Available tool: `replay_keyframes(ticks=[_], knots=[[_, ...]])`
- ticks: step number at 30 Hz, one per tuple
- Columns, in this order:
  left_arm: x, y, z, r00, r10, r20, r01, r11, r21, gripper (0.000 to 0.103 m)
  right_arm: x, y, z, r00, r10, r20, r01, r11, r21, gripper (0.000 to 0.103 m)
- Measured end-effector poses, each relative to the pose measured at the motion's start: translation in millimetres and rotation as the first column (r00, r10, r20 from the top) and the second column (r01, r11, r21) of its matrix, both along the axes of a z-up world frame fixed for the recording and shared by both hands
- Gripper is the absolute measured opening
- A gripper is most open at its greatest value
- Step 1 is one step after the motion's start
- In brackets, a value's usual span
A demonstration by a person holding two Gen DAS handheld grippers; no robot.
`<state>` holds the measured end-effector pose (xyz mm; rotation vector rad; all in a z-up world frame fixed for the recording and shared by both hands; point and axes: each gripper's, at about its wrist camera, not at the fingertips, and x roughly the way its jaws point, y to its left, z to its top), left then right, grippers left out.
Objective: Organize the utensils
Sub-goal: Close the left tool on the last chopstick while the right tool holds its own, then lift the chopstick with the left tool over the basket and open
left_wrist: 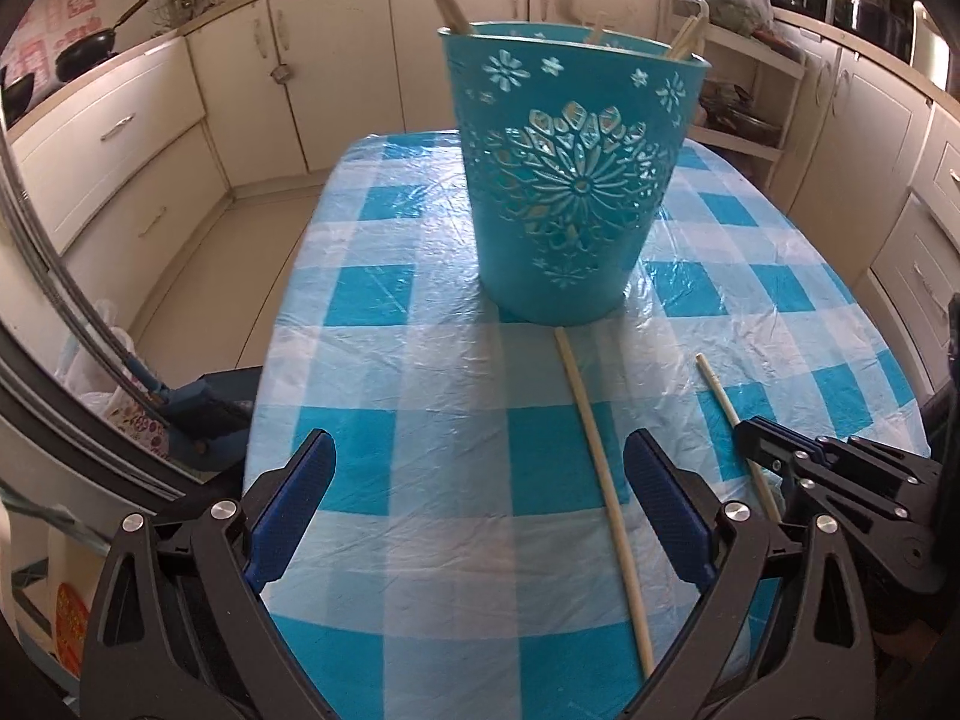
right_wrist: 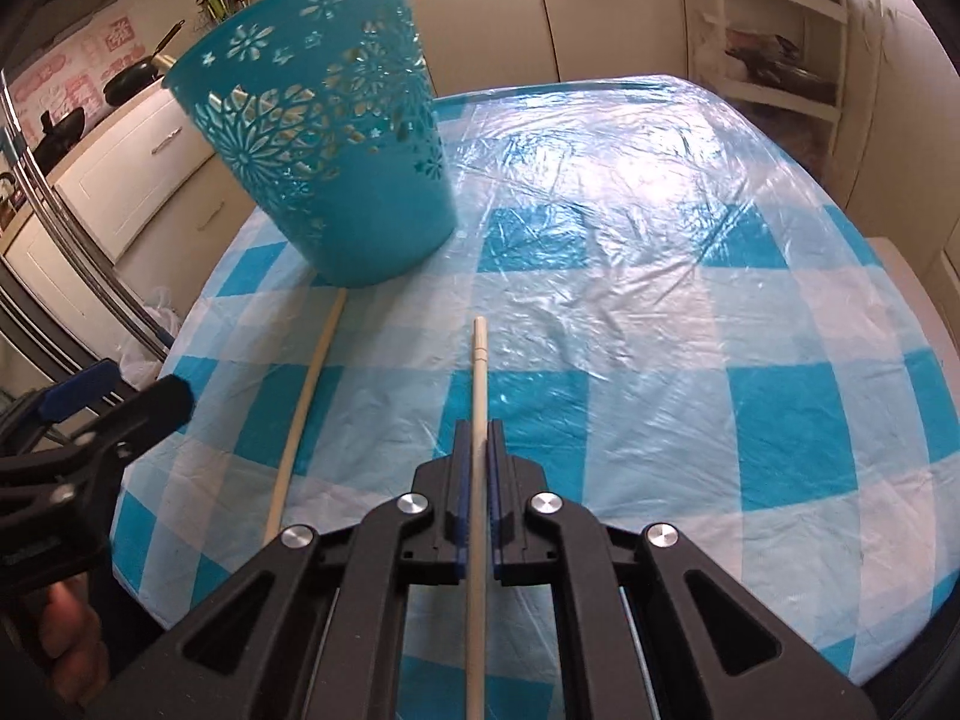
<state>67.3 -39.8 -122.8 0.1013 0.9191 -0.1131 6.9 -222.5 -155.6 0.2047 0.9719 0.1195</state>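
- We see a table (left_wrist: 420, 372) filling both views, under a blue-and-white checked cloth with a wrinkled, glossy clear plastic sheet over it that throws glare.
- A teal plastic basket (left_wrist: 570, 180) stands upright at the far side of the table. It is round, tapers toward its base, and its walls are pierced with flower cut-outs. A few pale wooden utensil handles (left_wrist: 451, 6) poke above its rim.
- The left gripper (left_wrist: 480, 516) hovers over the cloth with its blue-padded jaws spread wide and nothing between them.
- The right gripper (right_wrist: 474, 480) has its jaws pinched tight on a thin, pale, round stick (right_wrist: 479, 396), which points out ahead toward the basket (its far tip looks just off the cloth, though we cannot be sure).
- A second, longer stick (left_wrist: 600, 480) lies loose on the table, its far end near the basket's base, close beside the left gripper's right jaw.
- What could go wrong, in our judgement: the held stick is slim and smooth, so it may pivot or slide in the pads when tilted upright. Its tip could catch in a cut-out or knock the light basket. The slick plastic lets the loose stick roll away if nudged.
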Motion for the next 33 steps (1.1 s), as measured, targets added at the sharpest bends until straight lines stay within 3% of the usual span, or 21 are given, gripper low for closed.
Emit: replay_keyframes(ticks=[14, 17, 19, 21, 22, 23, 28, 33], knots=[[37, -43, -31, 0.998, -0.044, -0.052, 0.047, 0.998, 0.053, 0.092, 2, -2, -1, 0.999, 0.017, 0.029, -0.017, 1.0, -0.001, 0.006], [40, -47, -37, 0.997, -0.053, -0.056, 0.056, 0.997, 0.059, 0.072, 4, -3, -2, 0.999, 0.015, 0.031, -0.015, 1.0, 0.001, 0.006], [43, -45, -43, 0.995, -0.066, -0.074, 0.068, 0.997, 0.037, 0.049, 5, -4, -2, 0.999, 0.014, 0.031, -0.014, 1.0, 0.0, 0.006], [44, -42, -44, 0.994, -0.091, -0.058, 0.09, 0.996, -0.009, 0.032, 5, -6, -1, 0.999, 0.012, 0.033, -0.012, 1.0, 0.001, 0.006], [44, -42, -44, 0.993, -0.101, -0.055, 0.1, 0.995, -0.007, 0.015, 6, -6, -1, 0.999, 0.011, 0.034, -0.011, 1.0, 0.003, 0.006], [45, -41, -44, 0.992, -0.11, -0.062, 0.109, 0.994, -0.016, 0.008, 6, -7, -1, 0.999, 0.01, 0.035, -0.01, 1.0, 0.005, 0.006], [43, -25, -37, 0.989, -0.125, -0.073, 0.121, 0.991, -0.064, 0.005, 9, -11, -3, 0.999, 0.004, 0.047, -0.006, 1.0, 0.027, 0.006], [24, -6, -5, 0.986, -0.167, 0.0, 0.165, 0.975, -0.15, 0.005, 10, -10, -3, 0.998, 0.003, 0.056, -0.005, 1.0, 0.027, 0.006]])
